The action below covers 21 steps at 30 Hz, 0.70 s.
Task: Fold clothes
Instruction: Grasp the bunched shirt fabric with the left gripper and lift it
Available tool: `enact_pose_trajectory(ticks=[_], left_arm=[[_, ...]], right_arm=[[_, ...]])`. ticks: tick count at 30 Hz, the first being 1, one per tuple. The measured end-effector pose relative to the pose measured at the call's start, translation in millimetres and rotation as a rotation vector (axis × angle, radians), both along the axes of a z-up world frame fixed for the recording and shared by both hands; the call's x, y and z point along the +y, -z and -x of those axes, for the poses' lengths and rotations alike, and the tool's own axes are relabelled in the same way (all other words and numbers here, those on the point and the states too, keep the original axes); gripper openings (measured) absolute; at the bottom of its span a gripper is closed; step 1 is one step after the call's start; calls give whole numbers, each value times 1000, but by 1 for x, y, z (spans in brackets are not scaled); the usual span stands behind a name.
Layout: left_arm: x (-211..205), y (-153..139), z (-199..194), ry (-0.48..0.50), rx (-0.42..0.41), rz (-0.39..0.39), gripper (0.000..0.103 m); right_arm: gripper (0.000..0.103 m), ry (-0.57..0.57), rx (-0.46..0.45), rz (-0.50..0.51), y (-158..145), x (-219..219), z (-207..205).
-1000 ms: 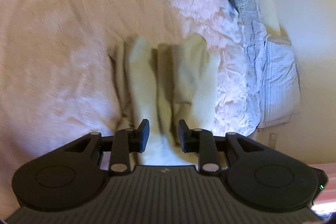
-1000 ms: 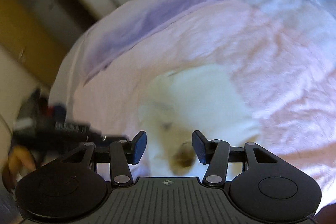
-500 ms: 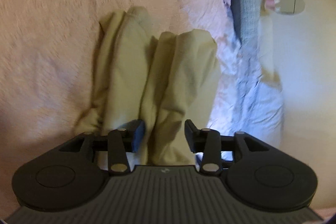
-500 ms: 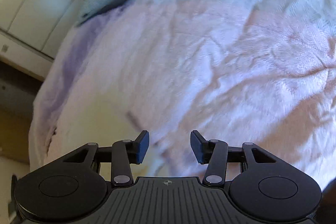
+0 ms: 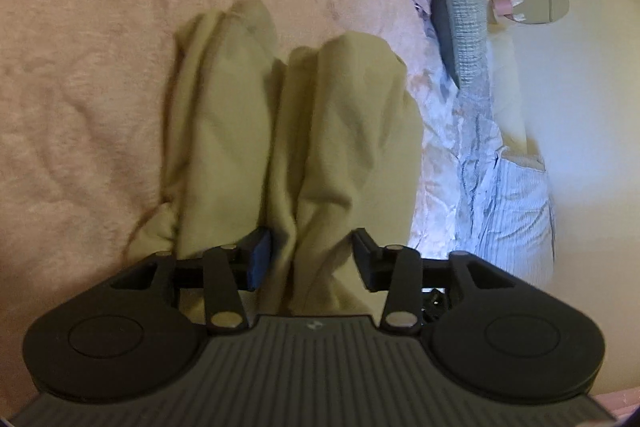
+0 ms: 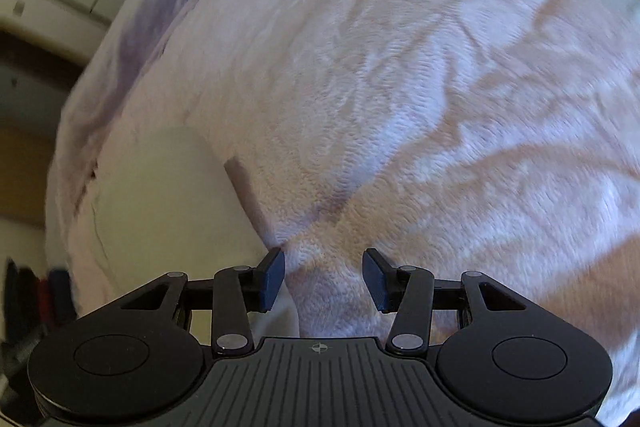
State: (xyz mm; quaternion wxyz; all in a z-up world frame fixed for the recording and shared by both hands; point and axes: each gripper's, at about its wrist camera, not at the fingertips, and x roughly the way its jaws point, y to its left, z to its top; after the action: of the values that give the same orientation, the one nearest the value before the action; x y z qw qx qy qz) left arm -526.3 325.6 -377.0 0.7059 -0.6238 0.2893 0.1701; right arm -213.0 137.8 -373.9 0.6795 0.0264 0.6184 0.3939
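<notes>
1. In the left wrist view, the left claw [image 5: 311, 254] sits at the lower centre of the frame with its jaws spread apart, released, grasping nothing.
2. A khaki-green garment [image 5: 296, 131] lies on the pink blanket [image 5: 88, 75] of the bed, filling the middle of the frame and running from just above centre down to the claw.
3. The garment is bunched into two long lobes side by side, with a dark crease between them; the right lobe passes between the open jaws, and the left fingertip [image 5: 259, 259] lies against the cloth at the crease.
4. Whether the right fingertip touches the cloth cannot be told.
5. At the upper right of this view a grey checked pillow [image 5: 460, 7] stands on edge along the bed, with a pale striped pillow [image 5: 516, 203] at the right middle.
6. In the right wrist view, the right claw [image 6: 323, 277] is likewise released, jaws apart over a raised fold of the pink blanket [image 6: 400, 107], holding nothing.
7. The garment [image 6: 160, 203] shows pale and washed out at the left middle of this frame, just beside the left fingertip.
8. A lilac cloth [image 6: 140, 39] lies at the upper left edge of the bed.
</notes>
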Motion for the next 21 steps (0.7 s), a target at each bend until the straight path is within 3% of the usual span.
enact_pose_trajectory(ticks=[1,3,7,12,16,21], left_arm=[[-1,-1,-1,10,-7,-16,14],[-6,-11,2,26,-28,-70,11],[-9,-32,27,9,-61,-144,10],[-5,-16,56,-70,0,-125,10],[-5,-16,62,-71,-10,-137,11],[-4,-15,67,-93,3,-117,14]], right_arm=[[48,-16,-19,13,-1,3,2],[41,-51,-60,28,-8,9,7],[38,-157,-169,33,-23,21,26],[37,-271,-261,34,-29,35,64],[37,-312,-336,45,-27,35,80],[37,-309,-325,47,-16,37,78]])
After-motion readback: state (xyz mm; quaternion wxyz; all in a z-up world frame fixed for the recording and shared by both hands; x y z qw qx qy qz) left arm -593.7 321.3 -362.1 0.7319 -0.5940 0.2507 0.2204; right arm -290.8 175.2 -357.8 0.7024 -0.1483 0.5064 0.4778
